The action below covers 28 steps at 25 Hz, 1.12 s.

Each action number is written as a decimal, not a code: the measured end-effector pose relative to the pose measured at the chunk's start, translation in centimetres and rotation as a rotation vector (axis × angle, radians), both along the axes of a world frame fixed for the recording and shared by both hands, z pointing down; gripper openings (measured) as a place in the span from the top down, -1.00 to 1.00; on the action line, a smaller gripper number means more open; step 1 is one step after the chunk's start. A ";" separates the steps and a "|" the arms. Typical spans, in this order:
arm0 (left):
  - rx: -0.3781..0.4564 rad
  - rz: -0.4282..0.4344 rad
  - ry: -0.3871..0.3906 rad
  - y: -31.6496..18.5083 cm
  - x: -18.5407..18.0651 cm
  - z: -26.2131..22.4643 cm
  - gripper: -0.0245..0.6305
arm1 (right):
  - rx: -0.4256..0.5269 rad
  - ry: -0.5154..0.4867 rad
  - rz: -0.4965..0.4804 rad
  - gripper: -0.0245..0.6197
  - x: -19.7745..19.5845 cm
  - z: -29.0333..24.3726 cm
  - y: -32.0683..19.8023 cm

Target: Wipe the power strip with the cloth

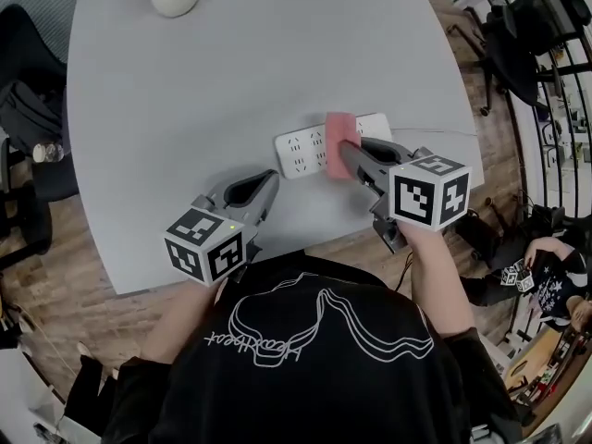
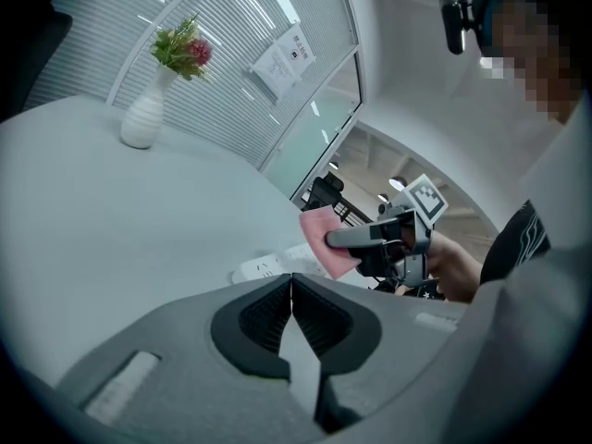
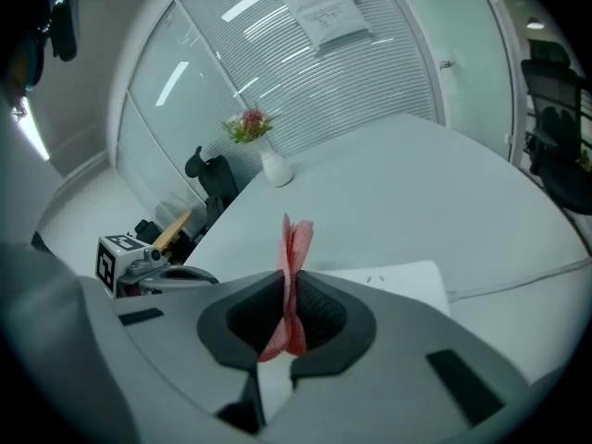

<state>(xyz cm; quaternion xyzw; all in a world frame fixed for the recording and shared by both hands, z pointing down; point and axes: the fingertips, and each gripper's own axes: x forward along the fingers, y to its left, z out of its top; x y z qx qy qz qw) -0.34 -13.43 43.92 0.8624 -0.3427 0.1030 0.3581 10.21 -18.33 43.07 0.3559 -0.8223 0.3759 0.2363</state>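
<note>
Big pale grey table (image 1: 231,72) on a wood floor (image 1: 55,276). A white vase (image 2: 141,118) with pink flowers (image 2: 185,49) sits near its far edge. Blinds (image 3: 388,72) behind the glass, a paper notice (image 3: 321,9) stuck up high, black chairs (image 1: 523,35) off to the side.

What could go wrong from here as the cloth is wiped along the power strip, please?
1. The left gripper is shut and empty, apart from the power strip, so nothing steadies the strip; it may slide under the wipe.
2. The right gripper pinches only a thin fold of the pink cloth; drag could pull it loose.
3. The strip's cable runs toward the table edge and might be tugged if the strip shifts.
</note>
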 end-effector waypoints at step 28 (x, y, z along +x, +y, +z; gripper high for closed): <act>-0.006 -0.062 -0.011 1.4 -4.9 0.0 0.88 | -0.058 0.131 -0.184 0.81 -9.2 6.0 2.2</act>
